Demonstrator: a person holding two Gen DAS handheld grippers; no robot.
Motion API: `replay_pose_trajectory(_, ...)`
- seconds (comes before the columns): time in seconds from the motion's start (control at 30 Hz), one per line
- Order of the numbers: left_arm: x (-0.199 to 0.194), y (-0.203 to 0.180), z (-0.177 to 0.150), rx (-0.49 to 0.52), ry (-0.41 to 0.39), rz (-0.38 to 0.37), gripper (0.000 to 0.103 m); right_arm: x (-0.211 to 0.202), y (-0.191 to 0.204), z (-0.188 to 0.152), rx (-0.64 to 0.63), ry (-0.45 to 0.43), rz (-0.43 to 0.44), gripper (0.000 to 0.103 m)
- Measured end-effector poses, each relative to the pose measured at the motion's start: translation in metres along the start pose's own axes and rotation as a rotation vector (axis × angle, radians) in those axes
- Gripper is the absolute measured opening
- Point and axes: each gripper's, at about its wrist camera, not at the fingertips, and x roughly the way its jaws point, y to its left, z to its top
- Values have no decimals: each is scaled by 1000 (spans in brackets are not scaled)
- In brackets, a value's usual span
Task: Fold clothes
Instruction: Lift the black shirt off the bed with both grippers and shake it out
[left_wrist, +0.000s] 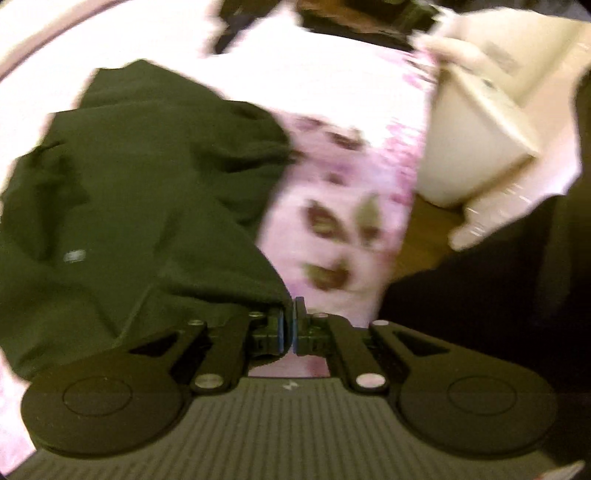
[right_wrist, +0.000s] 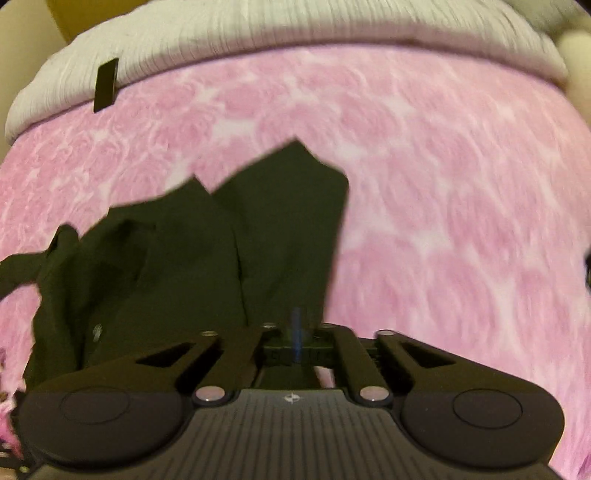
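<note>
Slippage is the risk: left gripper (left_wrist: 289, 325), pressed together, barely nips the dark green garment (left_wrist: 140, 206) hem, while right gripper (right_wrist: 295, 338) pinches its corner.

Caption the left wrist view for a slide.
Left gripper shut at the edge of a dark green garment lying on a pink floral bedspread.

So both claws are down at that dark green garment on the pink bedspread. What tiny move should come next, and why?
Probably lift both claws a little together. The left claw looks pinched on the dark green garment's edge, the right claw sits closed at another edge, and the cloth lies rumpled on the pink bedspread.
</note>
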Motion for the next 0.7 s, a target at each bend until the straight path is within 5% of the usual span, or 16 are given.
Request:
replay_pose_trajectory(0.03,1,-5,-3,11,1,-8,1,0,7,-4,-1,2,25,32)
replay_pose_trajectory(0.07,0,-7,-7,5,-1,-8,1,1,19,-8,-13,-1,61,60)
replay_pose_trajectory(0.13,-6,-8,-20,-37,-9,10,1,11,52,-10,-55,5,122,88)
replay_pose_trajectory(0.27,-26,-11,-59,-152,-12,81,1,32,121,-4,-245,-30,183,88)
replay_pose_trajectory(0.5,-45,-25,-118,-352,-46,184,0,57,237,31,-835,-208,354,88)
replay_pose_trajectory(0.6,-45,-33,-127,-421,-76,229,0,93,281,48,-999,-168,395,88)
replay_pose_trajectory(0.7,-45,-39,-133,-477,-96,284,0,143,307,54,-1020,22,348,88)
